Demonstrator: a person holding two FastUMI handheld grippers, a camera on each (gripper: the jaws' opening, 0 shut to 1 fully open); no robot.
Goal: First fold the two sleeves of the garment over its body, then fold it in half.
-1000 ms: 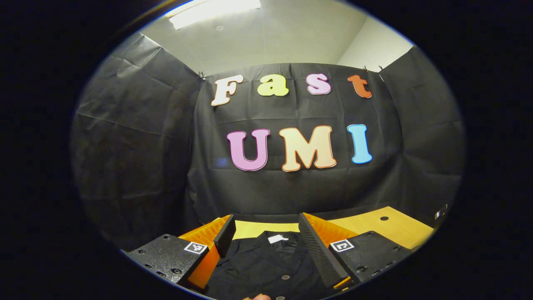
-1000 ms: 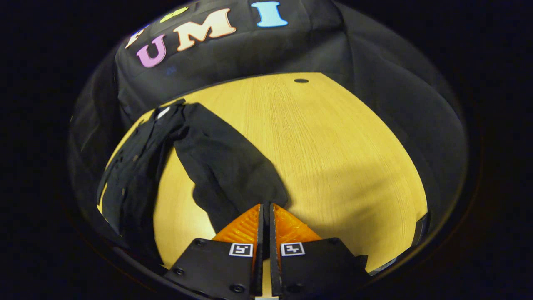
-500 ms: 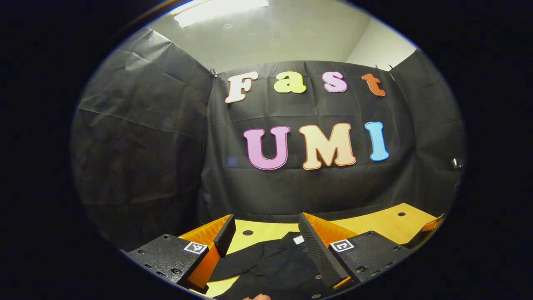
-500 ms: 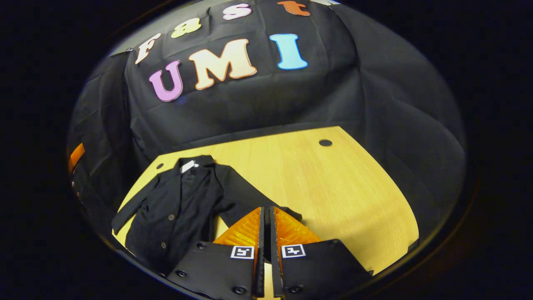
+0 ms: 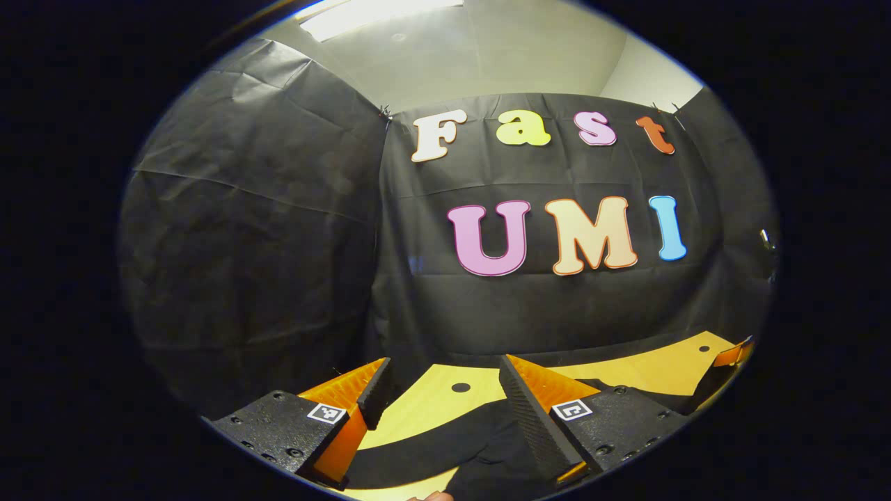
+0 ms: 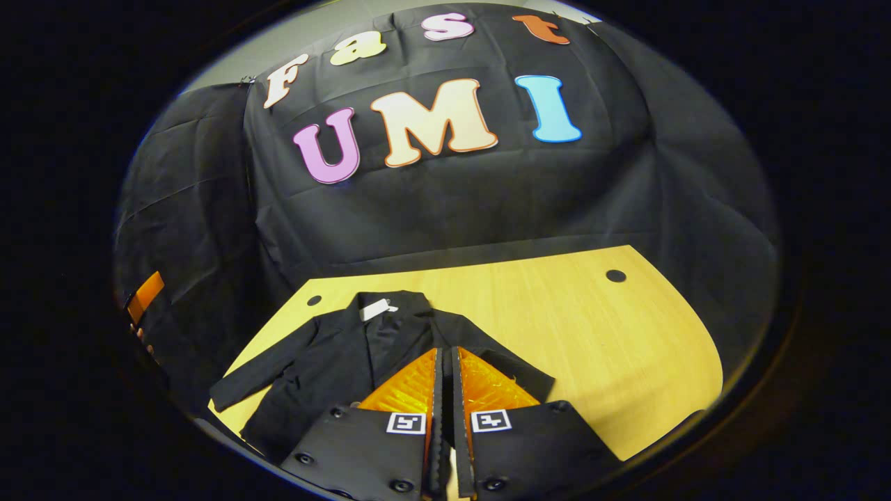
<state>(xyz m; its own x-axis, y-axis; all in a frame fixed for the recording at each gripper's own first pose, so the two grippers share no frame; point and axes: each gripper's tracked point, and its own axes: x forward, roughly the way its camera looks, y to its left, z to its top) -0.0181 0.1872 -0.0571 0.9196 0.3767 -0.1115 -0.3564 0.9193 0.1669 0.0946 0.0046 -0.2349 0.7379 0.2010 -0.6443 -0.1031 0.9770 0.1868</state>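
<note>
Light yellow wooden tabletop (image 6: 557, 334), grain running away from the camera, rounded far corners, a small dark round hole (image 6: 615, 275) near its far right corner and another (image 6: 314, 300) near its far left. In the left gripper view the same tabletop (image 5: 654, 369) shows as a low band with one hole (image 5: 460, 387) between the fingers.

Black long-sleeved buttoned garment (image 6: 334, 362) lies flat on the left half of the table, front up, collar toward the booth wall, a small white label (image 6: 376, 309) at the neck. One sleeve (image 6: 257, 372) stretches straight out toward the table's left edge, unfolded. The other sleeve (image 6: 508, 372) runs out to the right of the body and passes under the fingers of the right gripper (image 6: 444, 369).

Right gripper: fingers drawn together, just a thin slit between them, above the garment where that sleeve meets the body. Whether cloth is pinched between them I cannot tell.

Left gripper (image 5: 442, 390): fingers spread wide apart, nothing between them, held low over the table's left end. Below it lies the outstretched sleeve (image 5: 424, 452), dark band across bare wood.

A fingertip (image 5: 431, 496) shows at the bottom edge of the left gripper view.
</note>
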